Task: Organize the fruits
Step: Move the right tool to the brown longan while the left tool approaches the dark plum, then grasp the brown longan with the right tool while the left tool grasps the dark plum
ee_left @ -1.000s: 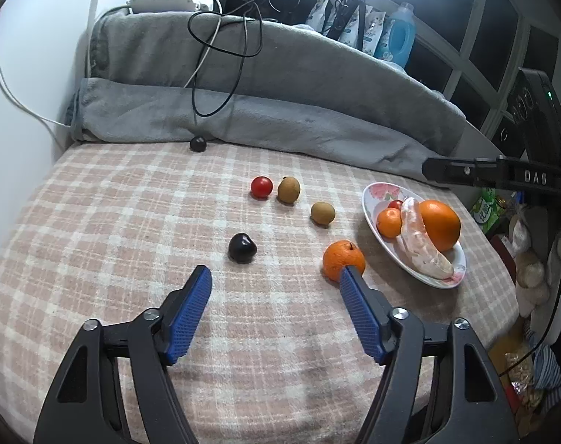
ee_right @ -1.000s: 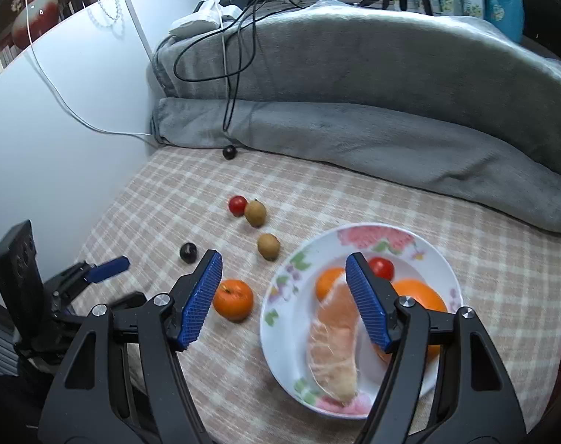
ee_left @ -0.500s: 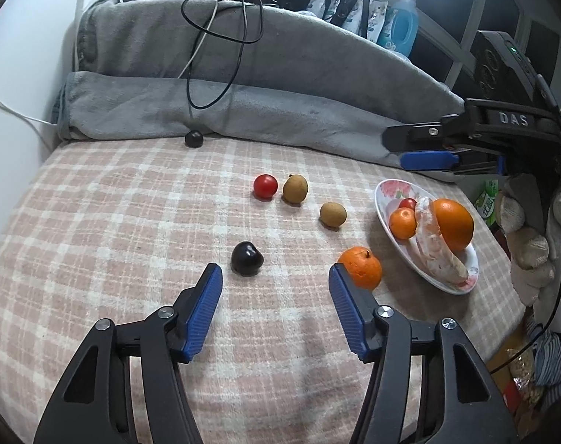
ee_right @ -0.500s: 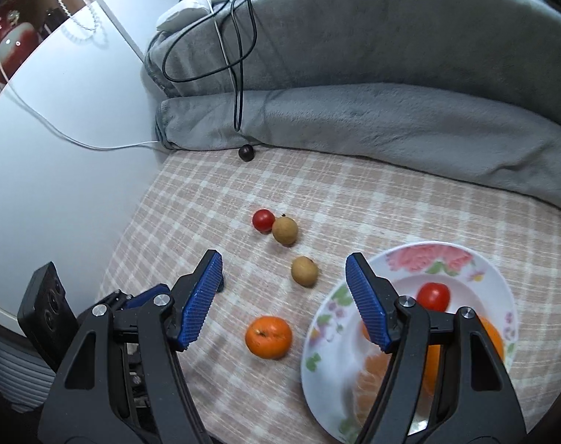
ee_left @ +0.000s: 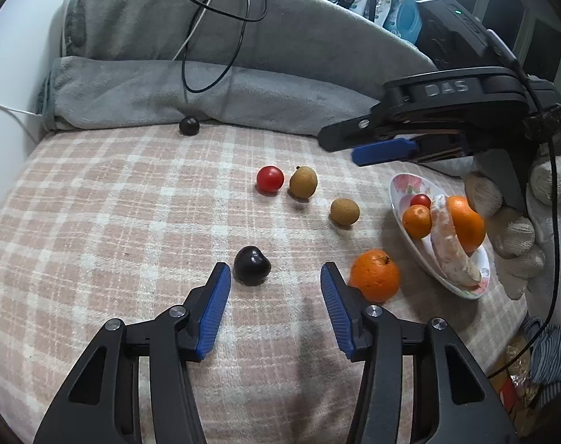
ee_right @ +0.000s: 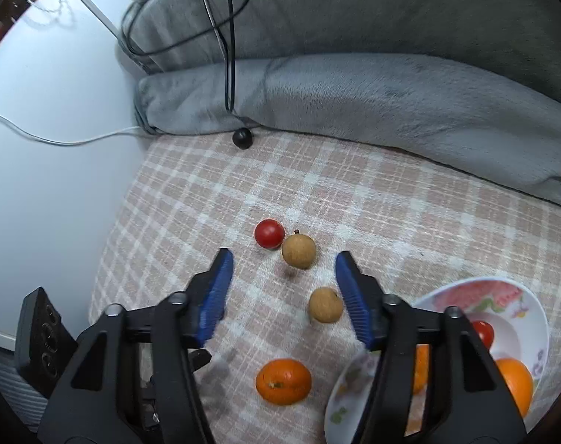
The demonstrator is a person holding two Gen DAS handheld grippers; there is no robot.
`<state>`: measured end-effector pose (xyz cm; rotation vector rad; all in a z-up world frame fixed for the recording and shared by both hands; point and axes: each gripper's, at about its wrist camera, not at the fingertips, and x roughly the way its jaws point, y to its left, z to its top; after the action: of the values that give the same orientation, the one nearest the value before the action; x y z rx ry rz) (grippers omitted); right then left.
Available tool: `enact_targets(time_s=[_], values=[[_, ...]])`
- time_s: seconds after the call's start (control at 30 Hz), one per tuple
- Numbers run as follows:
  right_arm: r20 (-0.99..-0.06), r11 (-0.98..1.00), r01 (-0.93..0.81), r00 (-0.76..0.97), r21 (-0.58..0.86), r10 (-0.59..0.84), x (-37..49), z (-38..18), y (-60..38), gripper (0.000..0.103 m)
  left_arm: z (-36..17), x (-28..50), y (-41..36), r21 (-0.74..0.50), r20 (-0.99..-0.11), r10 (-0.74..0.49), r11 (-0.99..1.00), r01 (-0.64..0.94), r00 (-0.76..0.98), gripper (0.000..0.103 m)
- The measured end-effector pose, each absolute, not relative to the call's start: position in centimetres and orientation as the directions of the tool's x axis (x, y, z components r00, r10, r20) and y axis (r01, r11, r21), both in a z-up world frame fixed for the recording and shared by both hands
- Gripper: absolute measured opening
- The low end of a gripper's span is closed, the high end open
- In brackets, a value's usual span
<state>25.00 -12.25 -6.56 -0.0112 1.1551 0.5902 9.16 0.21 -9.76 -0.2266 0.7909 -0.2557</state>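
In the left wrist view my left gripper (ee_left: 274, 277) hovers low over the checked cloth, jaws closing. A dark plum-like fruit (ee_left: 251, 265) lies between its tips, close to the left finger and not pressed. An orange (ee_left: 374, 275) sits just outside the right finger. My right gripper (ee_right: 284, 259) points steeply down, jaws closing, with nothing gripped. One brown longan (ee_right: 298, 255) shows between its tips, and a second longan (ee_right: 325, 304) lies beside its right finger. A red tomato (ee_right: 269, 234) touches the first longan. The floral plate (ee_left: 398, 185) holds several fruits.
A grey blanket roll (ee_left: 206, 85) with black and white cables bounds the far edge. A small dark ball (ee_left: 189, 125) rests against it. A white wall (ee_right: 40, 185) closes the left side. A gloved hand (ee_left: 509, 236) holds the right gripper beside the plate.
Both pairs of jaws have narrowed. My left gripper has crept forward up to the dark fruit. My right gripper has swung left from over the plate to over the two longans and tilted down.
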Motion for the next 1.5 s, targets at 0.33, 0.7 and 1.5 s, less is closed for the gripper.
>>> enact_targets(time_s=[0.33, 0.7, 1.5], values=[[-0.894, 0.868, -0.442, 0.259, 0.226, 0.365, 26.3, -8.7, -10.2, 0.047, -11.0, 10.8, 0.4, -0.316, -0.688, -0.321, 0.94, 0.129, 0.651, 0.045], [-0.913, 0.877, -0.444, 0.254, 0.183, 0.319, 26.7, -9.6, -9.1, 0.047, -12.2, 12.0, 0.4, -0.306, -0.708, -0.312, 0.944, 0.124, 0.633, 0.043], [-0.914, 0.875, -0.451, 0.253, 0.179, 0.318, 26.7, -10.3, -9.0, 0.028, -12.4, 12.4, 0.3, -0.269, -0.707, -0.278, 0.956, 0.116, 0.65, 0.023]])
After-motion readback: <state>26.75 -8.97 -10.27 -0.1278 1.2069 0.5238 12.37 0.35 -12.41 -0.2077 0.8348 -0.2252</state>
